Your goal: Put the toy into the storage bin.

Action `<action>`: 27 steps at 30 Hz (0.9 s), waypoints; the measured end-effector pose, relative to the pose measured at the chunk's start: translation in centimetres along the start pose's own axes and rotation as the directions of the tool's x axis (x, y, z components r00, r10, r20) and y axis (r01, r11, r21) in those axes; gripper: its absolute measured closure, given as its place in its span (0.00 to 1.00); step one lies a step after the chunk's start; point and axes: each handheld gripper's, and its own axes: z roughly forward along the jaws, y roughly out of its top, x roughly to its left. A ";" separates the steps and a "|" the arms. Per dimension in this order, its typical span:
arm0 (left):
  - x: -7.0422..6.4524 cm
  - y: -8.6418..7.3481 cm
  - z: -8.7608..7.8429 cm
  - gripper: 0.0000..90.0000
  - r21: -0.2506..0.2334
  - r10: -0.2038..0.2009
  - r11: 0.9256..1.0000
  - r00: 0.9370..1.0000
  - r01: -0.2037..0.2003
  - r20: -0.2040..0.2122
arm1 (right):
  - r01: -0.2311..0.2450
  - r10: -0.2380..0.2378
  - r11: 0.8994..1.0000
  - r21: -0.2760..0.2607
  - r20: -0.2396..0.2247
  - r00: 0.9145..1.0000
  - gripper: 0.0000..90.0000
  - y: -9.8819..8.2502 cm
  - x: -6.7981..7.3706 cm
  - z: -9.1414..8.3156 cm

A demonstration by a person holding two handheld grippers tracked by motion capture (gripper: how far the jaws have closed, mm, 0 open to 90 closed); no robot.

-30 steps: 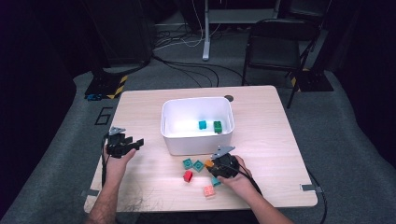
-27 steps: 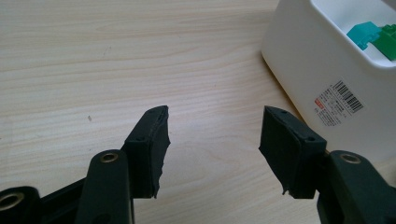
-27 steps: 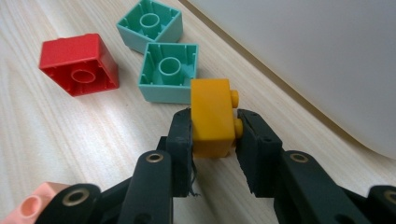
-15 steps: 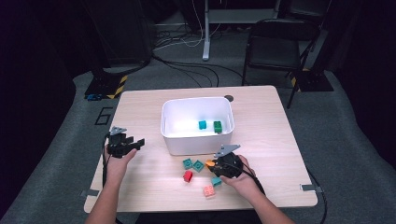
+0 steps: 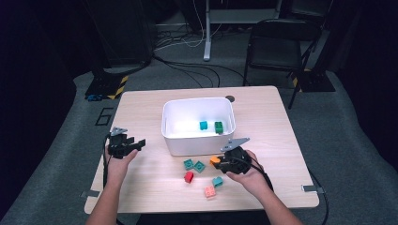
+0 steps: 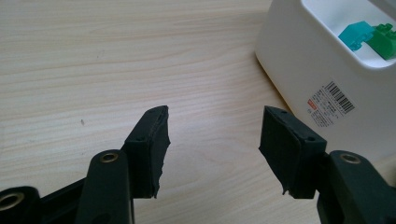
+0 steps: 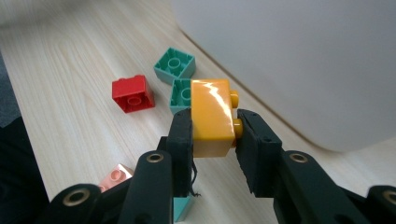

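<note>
- In front of the white bin (image 5: pixel 197 140), the right gripper (image 5: pixel 220 161) clamps the orange brick (image 7: pixel 212 116), raised off the table (image 5: pixel 155 187).
- Left gripper (image 5: pixel 138 144): jaws spread apart, nothing between, beside the bin's left wall.

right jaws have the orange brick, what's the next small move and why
Probably carry the orange brick up and over the near rim of the white bin, then open. The right gripper is clamped on it just in front of that wall, and a teal brick and a green brick already lie inside.
</note>
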 end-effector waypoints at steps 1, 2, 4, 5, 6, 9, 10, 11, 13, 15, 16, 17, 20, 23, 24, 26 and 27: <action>0.0 0.0 0.0 0.46 -0.001 0.001 1.000 1.000 -0.001 0.001 | 0.004 -0.004 1.000 -0.005 0.004 1.000 0.75 0.3 0.0 -0.4; -0.1 0.0 0.0 0.46 0.000 0.000 1.000 1.000 0.000 0.002 | 0.003 -0.003 1.000 -0.012 0.005 1.000 0.75 0.5 0.0 -0.8; -0.1 0.0 -0.1 0.46 -0.001 -0.001 1.000 1.000 0.001 0.002 | 0.004 -0.004 1.000 -0.021 0.002 1.000 0.75 1.0 -0.2 -1.7; -0.1 0.0 -0.1 0.46 -0.001 -0.001 1.000 1.000 0.001 0.002 | 0.009 -0.009 1.000 -0.028 0.002 1.000 0.75 1.3 -0.3 -2.1; 0.0 0.0 0.0 0.46 -0.003 -0.002 1.000 1.000 0.002 0.000 | 0.006 -0.006 1.000 -0.028 -0.001 1.000 0.75 1.5 -0.4 -2.6; 0.0 0.0 -0.1 0.46 0.002 0.002 1.000 1.000 -0.002 -0.002 | 0.011 -0.011 0.999 -0.034 -0.008 1.000 0.75 2.1 -0.7 -3.4; 0.0 0.0 -0.1 0.46 0.001 0.001 1.000 1.000 -0.001 -0.002 | 0.006 -0.007 0.999 -0.032 -0.012 1.000 0.75 2.4 -0.7 -3.7; 0.0 0.0 -0.1 0.46 0.001 0.002 1.000 1.000 -0.002 -0.002 | 0.006 -0.006 0.999 -0.036 -0.013 1.000 0.75 2.7 -0.9 -4.3; 0.0 0.0 0.0 0.46 -0.001 -0.001 1.000 1.000 0.001 -0.001 | 0.007 -0.008 0.999 -0.054 -0.016 1.000 0.75 3.5 -1.2 -5.3; 0.0 0.0 0.0 0.46 0.001 -0.001 1.000 1.000 0.001 0.000 | 0.006 -0.007 0.998 -0.059 -0.019 1.000 0.75 3.7 -1.3 -5.6; 0.0 0.0 0.0 0.46 0.006 0.007 1.000 1.000 -0.007 0.000 | 0.005 -0.006 0.997 -0.071 -0.018 1.000 0.75 4.3 -1.5 -6.5; 0.0 0.0 0.0 0.46 0.006 0.007 1.000 1.000 -0.007 0.000 | 0.005 -0.006 0.997 -0.071 -0.018 1.000 0.75 4.3 -1.5 -6.5; -0.1 0.0 0.0 0.46 0.000 0.001 1.000 1.000 -0.001 0.000 | 0.015 -0.016 0.997 -0.075 -0.015 1.000 0.75 5.2 -1.9 -7.6; -0.1 0.0 0.0 0.46 0.000 0.001 1.000 1.000 -0.001 0.000 | 0.018 -0.019 0.997 -0.078 -0.010 1.000 0.75 6.0 -2.1 -8.4; -0.1 0.0 0.0 0.46 0.000 0.001 1.000 1.000 -0.001 0.000 | 0.025 -0.026 0.996 -0.080 -0.008 1.000 0.75 6.2 -2.1 -8.5; 0.0 0.0 0.0 0.46 0.006 0.009 1.000 1.000 -0.009 -0.001 | 0.029 -0.029 0.996 -0.081 -0.003 1.000 0.75 6.7 -2.2 -8.8; 0.0 0.0 0.0 0.46 0.004 0.010 1.000 1.000 -0.010 -0.001 | 0.036 -0.036 0.996 -0.081 0.002 0.999 0.75 7.0 -2.3 -8.9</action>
